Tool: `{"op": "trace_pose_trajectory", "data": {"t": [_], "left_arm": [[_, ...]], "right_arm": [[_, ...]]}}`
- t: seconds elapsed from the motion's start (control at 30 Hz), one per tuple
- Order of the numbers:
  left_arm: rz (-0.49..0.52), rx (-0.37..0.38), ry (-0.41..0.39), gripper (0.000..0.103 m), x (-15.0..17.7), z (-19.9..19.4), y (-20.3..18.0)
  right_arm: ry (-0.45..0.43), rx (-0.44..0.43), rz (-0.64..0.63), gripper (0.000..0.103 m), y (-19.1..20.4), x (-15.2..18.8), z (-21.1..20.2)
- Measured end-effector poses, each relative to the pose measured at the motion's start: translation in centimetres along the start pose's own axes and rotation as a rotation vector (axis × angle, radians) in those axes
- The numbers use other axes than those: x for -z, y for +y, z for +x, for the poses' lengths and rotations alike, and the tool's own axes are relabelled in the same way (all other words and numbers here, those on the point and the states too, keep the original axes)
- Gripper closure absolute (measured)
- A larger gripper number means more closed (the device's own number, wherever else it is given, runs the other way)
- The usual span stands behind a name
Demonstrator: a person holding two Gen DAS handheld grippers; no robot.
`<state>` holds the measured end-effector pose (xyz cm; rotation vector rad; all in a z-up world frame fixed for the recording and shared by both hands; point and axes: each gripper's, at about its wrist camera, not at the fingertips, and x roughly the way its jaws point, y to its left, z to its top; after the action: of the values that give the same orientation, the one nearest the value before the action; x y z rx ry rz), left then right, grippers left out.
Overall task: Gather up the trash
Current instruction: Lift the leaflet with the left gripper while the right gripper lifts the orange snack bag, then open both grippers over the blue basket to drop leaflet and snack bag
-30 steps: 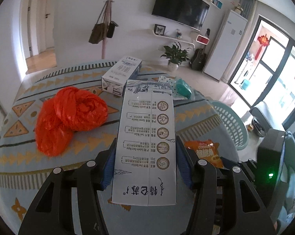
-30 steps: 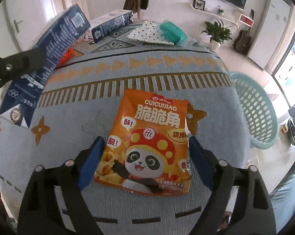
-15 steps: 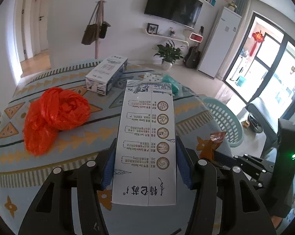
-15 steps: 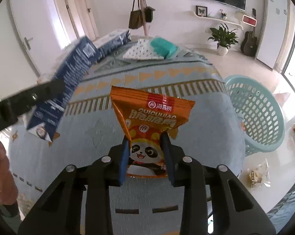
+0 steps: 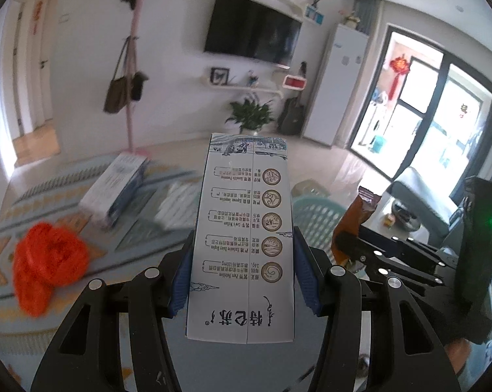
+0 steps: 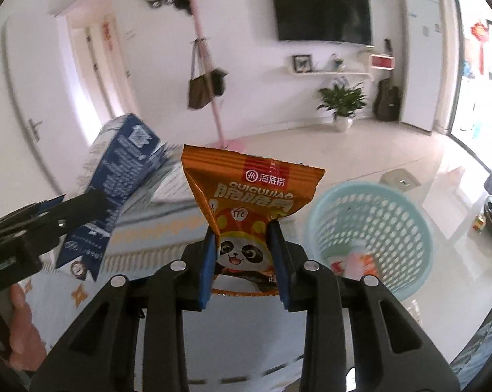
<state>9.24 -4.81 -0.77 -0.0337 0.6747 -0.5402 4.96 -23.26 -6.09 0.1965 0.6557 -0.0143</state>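
Observation:
My left gripper (image 5: 242, 274) is shut on a tall white and blue milk carton (image 5: 242, 228), held up above the table. The carton also shows in the right wrist view (image 6: 121, 176), at the left. My right gripper (image 6: 244, 258) is shut on an orange snack bag (image 6: 249, 196) with a panda on it, lifted off the table. The bag shows in the left wrist view (image 5: 353, 215), at the right. A light green perforated basket (image 6: 376, 225) stands on the floor to the right of the table and holds some wrappers.
On the patterned tablecloth (image 5: 66, 196) lie a crumpled orange plastic bag (image 5: 46, 261), a second milk carton (image 5: 115, 189) and a white dotted cloth (image 5: 177, 202). A pink coat stand (image 6: 210, 81) stands beyond the table. Small litter (image 6: 481, 222) lies on the floor at right.
My right gripper shut on the snack bag and lifted it off the table. Both grippers rose and swung toward the basket, which now lies closer to the right gripper.

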Motion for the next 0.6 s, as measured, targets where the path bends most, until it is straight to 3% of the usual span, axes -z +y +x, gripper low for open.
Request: {"op": "trace_pose_trajectory", "data": {"t": [0.23,0.37,0.6], "left_arm": [[0.07,0.036,-0.028,0.05,-3.2,4.0,-4.7],[0.101,0.028,0.015,0.05,-4.2,7.8,-7.1],[0.101,0.084,0.13,0.05,-3.9,14.4,-9.5]], "right_arm": [[-0.018,0.102,0.078,0.075,-6.3,-2.1,0.9],[0.007,0.146,0.134,0.075,-9.8,-2.4,2.5],[0.085,0.18,0.252,0.074,-15.2,-1.6,6.4]]}}
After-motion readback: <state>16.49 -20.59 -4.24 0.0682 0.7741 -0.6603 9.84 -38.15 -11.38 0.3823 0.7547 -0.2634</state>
